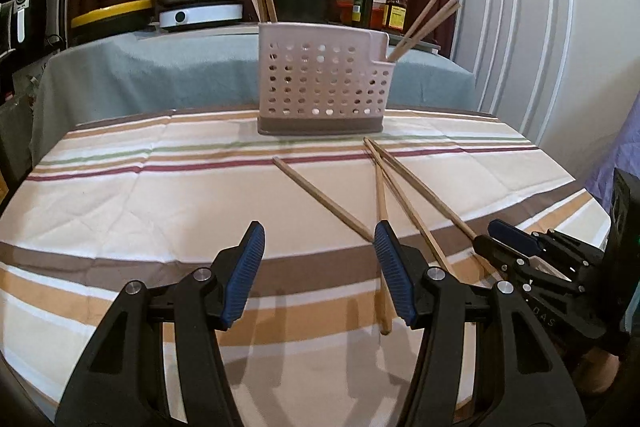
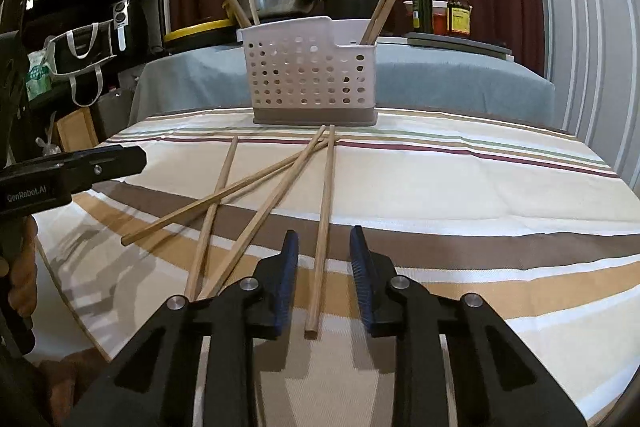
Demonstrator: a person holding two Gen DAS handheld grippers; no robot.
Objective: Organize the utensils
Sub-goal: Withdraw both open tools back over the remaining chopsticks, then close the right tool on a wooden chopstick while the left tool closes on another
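The striped surface [image 1: 160,195] carries a perforated caddy [image 2: 312,83] at its far edge, with chopsticks upright at both its ends. Four loose chopsticks [image 2: 256,187] lie crossed before it, long axes running mostly toward the caddy. The left gripper [image 1: 320,267] is spread wide, empty. The right gripper [image 2: 324,279], fingers half-spread, straddles the near end of one chopstick [image 2: 324,211] without touching it.

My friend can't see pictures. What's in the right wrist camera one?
An open hand-held gripper hovers over one wooden chopstick on a striped tablecloth. Three more chopsticks lie crossed to its left, and a white holder behind has chopsticks standing inside.
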